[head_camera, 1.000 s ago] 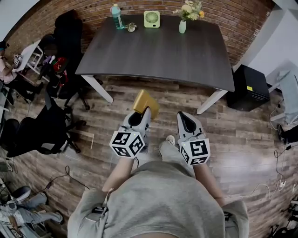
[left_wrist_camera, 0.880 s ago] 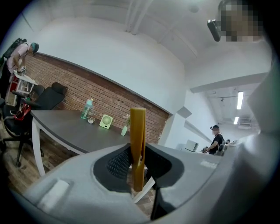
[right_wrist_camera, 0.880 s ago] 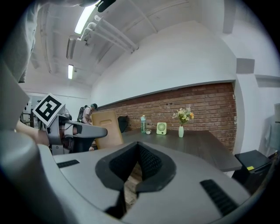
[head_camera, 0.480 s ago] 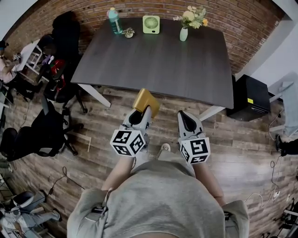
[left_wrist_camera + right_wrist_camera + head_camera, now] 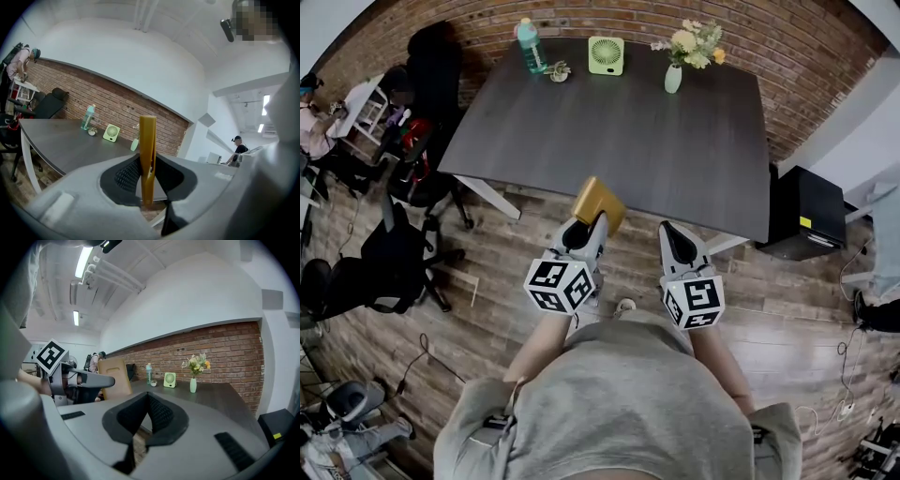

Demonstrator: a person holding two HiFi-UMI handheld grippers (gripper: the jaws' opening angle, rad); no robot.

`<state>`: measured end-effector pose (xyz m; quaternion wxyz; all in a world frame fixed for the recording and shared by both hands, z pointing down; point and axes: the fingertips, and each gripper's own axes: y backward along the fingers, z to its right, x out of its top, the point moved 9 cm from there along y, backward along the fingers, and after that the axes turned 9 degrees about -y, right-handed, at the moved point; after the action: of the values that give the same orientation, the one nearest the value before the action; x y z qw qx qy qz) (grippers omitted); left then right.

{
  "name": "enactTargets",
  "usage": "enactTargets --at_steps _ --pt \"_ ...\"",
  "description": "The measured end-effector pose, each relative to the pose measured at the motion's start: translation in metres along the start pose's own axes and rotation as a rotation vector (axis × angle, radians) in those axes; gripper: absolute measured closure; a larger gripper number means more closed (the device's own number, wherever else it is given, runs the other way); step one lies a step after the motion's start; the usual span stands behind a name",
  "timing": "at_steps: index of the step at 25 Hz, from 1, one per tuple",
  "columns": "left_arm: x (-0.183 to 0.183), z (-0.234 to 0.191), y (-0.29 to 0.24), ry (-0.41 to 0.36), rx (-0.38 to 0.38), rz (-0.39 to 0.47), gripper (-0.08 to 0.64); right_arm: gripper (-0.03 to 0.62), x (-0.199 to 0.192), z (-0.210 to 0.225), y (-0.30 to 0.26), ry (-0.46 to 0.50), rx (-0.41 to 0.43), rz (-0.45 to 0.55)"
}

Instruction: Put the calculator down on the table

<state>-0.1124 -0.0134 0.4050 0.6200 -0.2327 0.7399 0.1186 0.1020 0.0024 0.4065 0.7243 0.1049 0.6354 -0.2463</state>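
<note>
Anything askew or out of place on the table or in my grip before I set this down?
Nothing stands out. The calculator sits straight, edge-on, in the left gripper, and the bottle, fan and vase stand upright along the table's far edge.

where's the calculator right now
The calculator is left of centre in the head view, clamped in the left gripper, in the air at the dark table's near edge.

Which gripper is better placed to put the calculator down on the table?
Left. The left gripper holds the calculator in its jaws, by the near edge of the table; the right gripper is shut, empty.
</note>
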Motion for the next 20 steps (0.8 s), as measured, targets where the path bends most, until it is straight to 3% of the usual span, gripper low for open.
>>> enactTargets --at_steps 20 --pt "-0.001 -0.011 -0.065 -0.004 0.041 -0.019 0.471 0.589 0.006 0.049 -0.044 -0.019 0.029 -0.005"
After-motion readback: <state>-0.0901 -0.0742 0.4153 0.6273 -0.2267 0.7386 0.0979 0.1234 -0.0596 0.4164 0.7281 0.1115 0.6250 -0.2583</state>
